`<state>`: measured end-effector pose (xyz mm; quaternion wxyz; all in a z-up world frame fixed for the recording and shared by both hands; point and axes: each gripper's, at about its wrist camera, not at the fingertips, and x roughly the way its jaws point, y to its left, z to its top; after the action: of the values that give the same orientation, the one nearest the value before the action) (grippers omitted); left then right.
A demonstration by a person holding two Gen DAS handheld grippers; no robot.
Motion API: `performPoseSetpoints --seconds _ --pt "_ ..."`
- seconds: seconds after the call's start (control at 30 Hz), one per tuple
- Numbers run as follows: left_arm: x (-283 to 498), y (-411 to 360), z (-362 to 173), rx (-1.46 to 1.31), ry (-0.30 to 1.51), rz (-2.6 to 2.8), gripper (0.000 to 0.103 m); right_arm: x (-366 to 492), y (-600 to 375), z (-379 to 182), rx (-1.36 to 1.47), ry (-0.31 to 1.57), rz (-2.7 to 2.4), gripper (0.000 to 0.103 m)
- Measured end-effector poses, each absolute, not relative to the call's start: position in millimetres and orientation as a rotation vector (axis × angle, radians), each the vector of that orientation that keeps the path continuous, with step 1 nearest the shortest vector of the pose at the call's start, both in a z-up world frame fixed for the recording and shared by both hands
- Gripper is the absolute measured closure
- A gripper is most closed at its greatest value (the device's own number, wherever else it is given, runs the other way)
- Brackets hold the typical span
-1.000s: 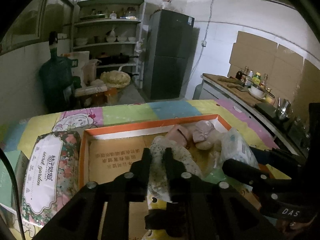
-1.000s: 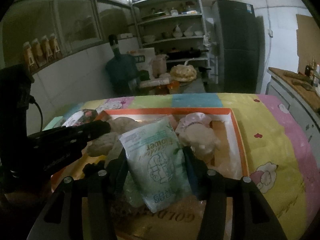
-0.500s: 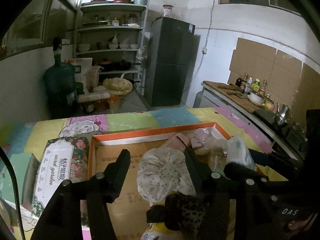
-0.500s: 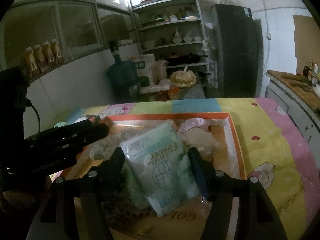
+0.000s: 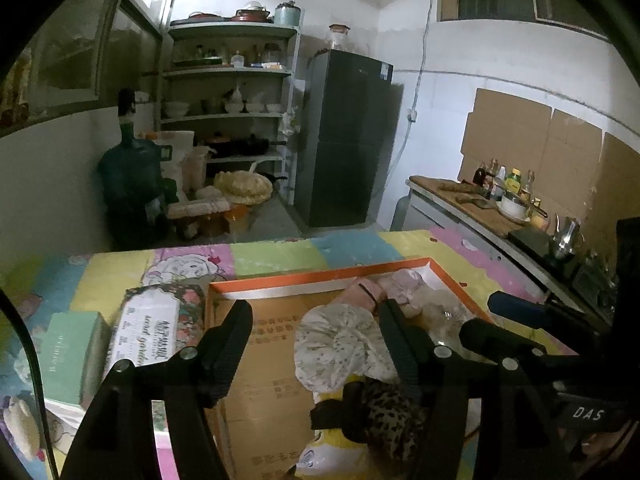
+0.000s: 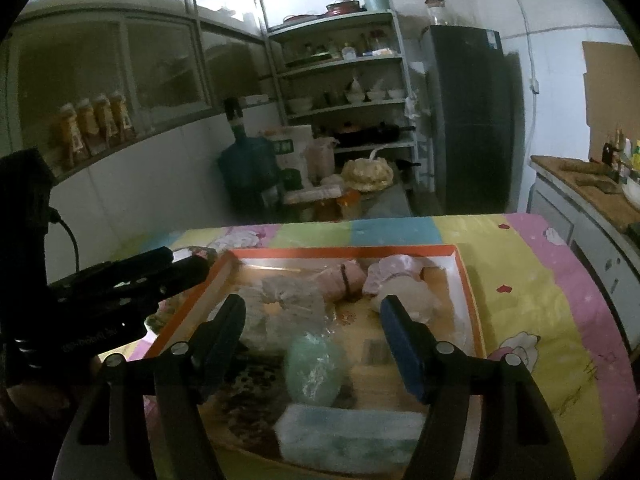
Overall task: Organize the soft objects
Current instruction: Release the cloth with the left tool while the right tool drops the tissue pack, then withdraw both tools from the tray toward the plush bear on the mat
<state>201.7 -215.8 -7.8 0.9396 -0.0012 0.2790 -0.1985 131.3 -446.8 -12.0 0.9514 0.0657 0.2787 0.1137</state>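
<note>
An orange-rimmed cardboard tray [image 5: 280, 280] [image 6: 466, 280] lies on the patterned tablecloth. In it are a white floral soft bundle [image 5: 340, 344], a leopard-print item [image 5: 384, 412], pink rolled cloths [image 6: 344, 280] [image 5: 362, 292] and a pale soft lump [image 6: 404, 300]. A green-white wipes packet [image 6: 316, 368] lies in the tray. My left gripper [image 5: 316, 340] is open and empty above the floral bundle. My right gripper [image 6: 314, 328] is open and empty above the packet.
A floral tissue pack [image 5: 148, 328] and a green box [image 5: 68, 356] lie left of the tray. A water jug [image 5: 132, 188], shelves [image 5: 228, 108] and a fridge [image 5: 344, 136] stand behind. A counter [image 5: 480, 208] runs along the right.
Both grippers have opened and drawn back. The floral bundle and the wipes packet were let go and now lie in the tray.
</note>
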Motion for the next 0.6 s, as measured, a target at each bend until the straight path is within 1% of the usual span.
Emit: performPoseSetpoints --seconds 0.3,0.6 --pt "187 -199 5 -0.007 0.533 -0.377 0.037 120 -429 1 0.122 0.537 0.250 0.031" --pt "172 -164 16 -0.021 0.501 -0.328 0.036 109 -391 15 0.100 0.516 0.304 0.031"
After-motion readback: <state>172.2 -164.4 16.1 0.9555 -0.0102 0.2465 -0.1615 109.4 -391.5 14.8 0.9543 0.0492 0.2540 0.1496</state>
